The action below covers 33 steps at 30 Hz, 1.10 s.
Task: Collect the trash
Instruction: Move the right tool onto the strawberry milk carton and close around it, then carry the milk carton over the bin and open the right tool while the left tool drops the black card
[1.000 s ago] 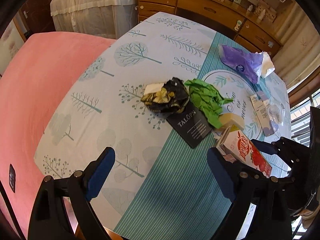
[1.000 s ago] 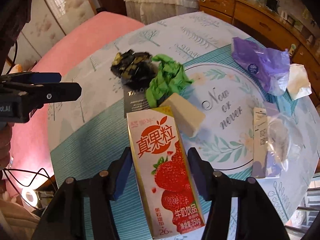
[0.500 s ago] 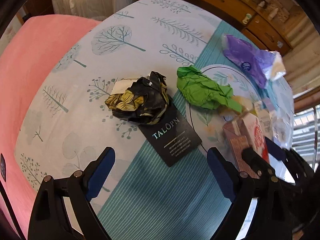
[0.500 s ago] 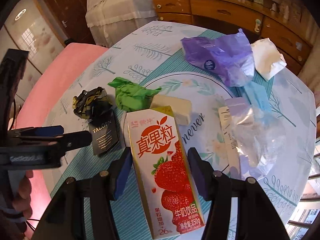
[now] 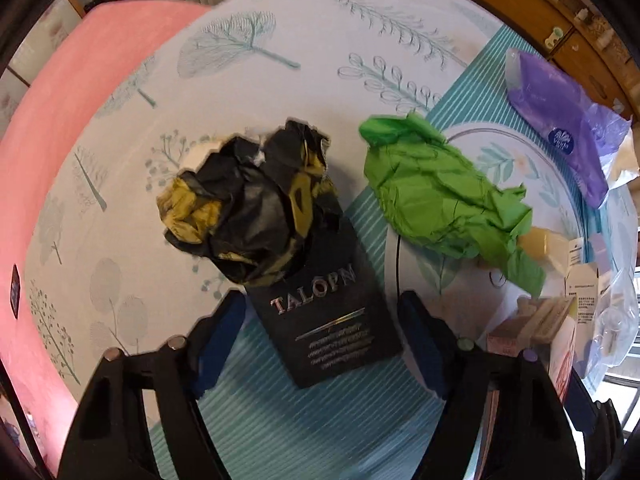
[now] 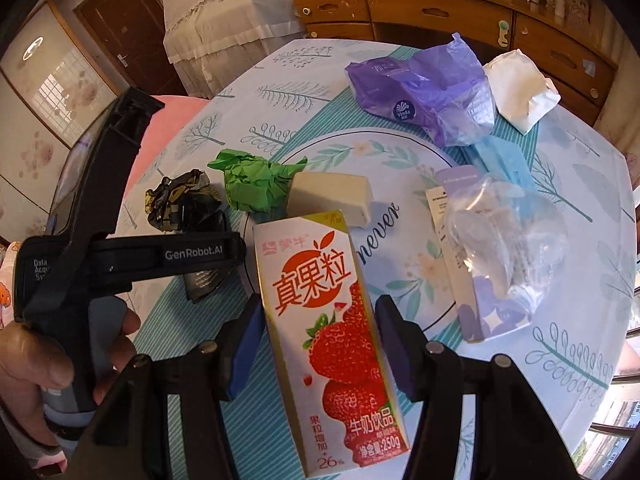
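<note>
My right gripper [image 6: 318, 344] is shut on a strawberry milk carton [image 6: 328, 320] and holds it above the round table [image 6: 580, 200]. My left gripper [image 5: 320, 344] is open, its blue pads on either side of a black TALOPN card [image 5: 332, 328]. A crumpled black and gold wrapper [image 5: 252, 208] lies on the card's far end. Crumpled green paper [image 5: 444, 196] lies to its right. Both also show in the right wrist view, the wrapper [image 6: 180, 200] and the green paper [image 6: 252, 184].
A beige block [image 6: 328, 196], a purple plastic bag [image 6: 424, 92], white tissue [image 6: 520, 88], a blue mask [image 6: 504, 160] and a clear packet on a lilac box [image 6: 500, 248] lie on the table. A pink surface [image 5: 48, 140] is at the left, a wooden dresser [image 6: 440, 4] behind.
My left gripper has moved forward and down, so the black card now lies between its pads. My right gripper has lifted and drawn back with the carton.
</note>
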Motion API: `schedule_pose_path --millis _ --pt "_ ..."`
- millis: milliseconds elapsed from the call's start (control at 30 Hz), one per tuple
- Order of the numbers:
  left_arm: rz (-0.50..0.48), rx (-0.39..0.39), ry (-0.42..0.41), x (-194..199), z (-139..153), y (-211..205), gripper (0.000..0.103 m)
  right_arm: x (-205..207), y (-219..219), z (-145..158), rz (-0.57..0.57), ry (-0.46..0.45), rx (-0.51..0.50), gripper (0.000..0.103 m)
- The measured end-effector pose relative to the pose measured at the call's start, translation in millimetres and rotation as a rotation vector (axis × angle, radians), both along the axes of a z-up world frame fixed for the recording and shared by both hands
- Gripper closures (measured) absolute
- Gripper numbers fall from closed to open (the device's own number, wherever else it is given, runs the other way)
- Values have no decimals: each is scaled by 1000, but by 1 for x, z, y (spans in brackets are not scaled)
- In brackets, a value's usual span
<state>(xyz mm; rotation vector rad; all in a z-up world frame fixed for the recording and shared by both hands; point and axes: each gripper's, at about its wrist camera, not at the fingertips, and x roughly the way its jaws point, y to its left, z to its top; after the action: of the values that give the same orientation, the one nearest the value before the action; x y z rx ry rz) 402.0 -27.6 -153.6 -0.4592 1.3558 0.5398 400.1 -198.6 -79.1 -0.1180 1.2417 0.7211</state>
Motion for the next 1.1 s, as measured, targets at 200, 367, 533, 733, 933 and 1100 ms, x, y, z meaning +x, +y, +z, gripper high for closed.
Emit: schedule_pose_path --millis 200,367,533,733,933,1100 --pt "-35 -18 -20 -13 4 0 45 -11 -8 0 -25 14 2 47" --pt "-60 -67 -39 -38 7 4 47 -24 -14 2 -61 23 0 47" --pt "-100 -128 -78 -72 14 10 47 -44 -16 11 -98 22 6 47" --pt "-231 -176 -165 -126 37 27 47 -86 -8 28 -143 2 8 47" --pt "-392 -157 -215 -193 67 42 47 -150 7 46 -213 -25 8 47" --pt "-531 -141 -250 -246 82 53 47 -216 23 56 -296 -16 7 47"
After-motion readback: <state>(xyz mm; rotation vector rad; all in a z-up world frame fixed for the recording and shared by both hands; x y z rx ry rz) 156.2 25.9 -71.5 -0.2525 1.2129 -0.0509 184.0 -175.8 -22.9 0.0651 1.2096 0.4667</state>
